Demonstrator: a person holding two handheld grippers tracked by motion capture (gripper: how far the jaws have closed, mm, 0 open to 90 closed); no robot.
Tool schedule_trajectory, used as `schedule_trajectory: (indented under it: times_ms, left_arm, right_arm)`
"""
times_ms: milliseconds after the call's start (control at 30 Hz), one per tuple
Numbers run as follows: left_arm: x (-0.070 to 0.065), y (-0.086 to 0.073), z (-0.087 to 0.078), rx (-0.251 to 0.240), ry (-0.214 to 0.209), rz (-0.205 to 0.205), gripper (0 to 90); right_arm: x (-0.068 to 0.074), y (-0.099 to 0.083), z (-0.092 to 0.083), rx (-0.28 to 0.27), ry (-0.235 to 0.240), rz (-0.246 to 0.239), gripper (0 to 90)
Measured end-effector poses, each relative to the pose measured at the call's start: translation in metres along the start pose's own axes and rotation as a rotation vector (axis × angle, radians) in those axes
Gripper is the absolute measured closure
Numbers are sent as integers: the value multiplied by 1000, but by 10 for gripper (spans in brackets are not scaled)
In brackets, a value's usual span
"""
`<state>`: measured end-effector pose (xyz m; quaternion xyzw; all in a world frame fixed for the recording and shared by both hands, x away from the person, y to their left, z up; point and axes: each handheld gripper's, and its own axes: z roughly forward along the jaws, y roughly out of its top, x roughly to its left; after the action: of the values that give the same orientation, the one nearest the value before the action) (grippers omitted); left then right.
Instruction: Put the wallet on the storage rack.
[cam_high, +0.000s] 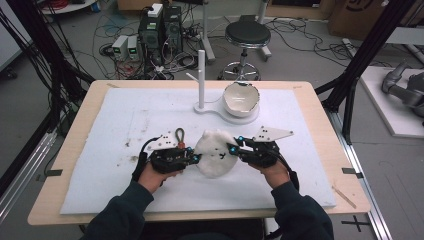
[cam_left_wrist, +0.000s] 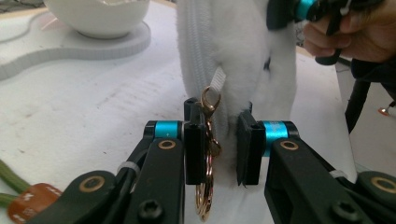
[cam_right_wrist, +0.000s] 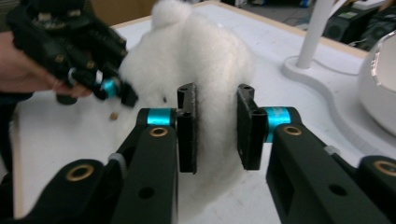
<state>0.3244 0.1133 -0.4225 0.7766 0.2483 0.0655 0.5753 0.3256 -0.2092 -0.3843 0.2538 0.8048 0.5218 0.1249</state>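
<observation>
A: Status of the left gripper (cam_left_wrist: 218, 144)?

B: Jaws clenched on the near edge of the white fluffy plush pouch (cam_high: 216, 152); the gold metal clasp and ring (cam_left_wrist: 207, 154) hang between the pads, against the left one.

A: And the right gripper (cam_right_wrist: 217, 126)?

B: Jaws grasping the pouch's opposite edge, fleece bunched between the pads.

A: Handling properties?

B: Judged light, soft, compressible and non-fragile. Pile may slip; grip the seam or zipper tape, not loose fleece.

white fluffy pouch (cam_high: 216, 152), gold key ring (cam_left_wrist: 206, 184), black claws with blue bands, white bowl (cam_high: 241, 98)
</observation>
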Motion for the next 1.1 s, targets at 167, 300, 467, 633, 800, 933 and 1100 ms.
schedule_trajectory:
  times_ms: [167, 300, 467, 633, 800, 933, 1100]
  left_arm:
    - [0, 2, -5, -31, -43, 44, 771]
    - [-2, 3, -6, -38, -87, 64, 772]
    - [-2, 2, -4, 1, -89, 64, 771]
    - [1, 2, -4, 26, -8, 29, 762]
    - [8, 2, -9, 30, 85, -2, 719]
    - [20, 2, -28, -23, 161, -29, 721]
    - [33, 3, -52, -90, 225, -54, 705]
  right_arm:
    - [-13, -5, 3, 55, 37, 49, 445]
    - [-19, -9, 9, 86, 71, 72, 377]
    - [-17, -9, 14, 94, 138, 37, 561]
    - [-15, -6, 9, 76, 169, 6, 733]
    - [-11, -3, 7, 67, 126, -40, 749]
    - [-14, 0, -2, 52, 54, -73, 751]
    - [-18, 8, -12, 41, -20, -125, 751]
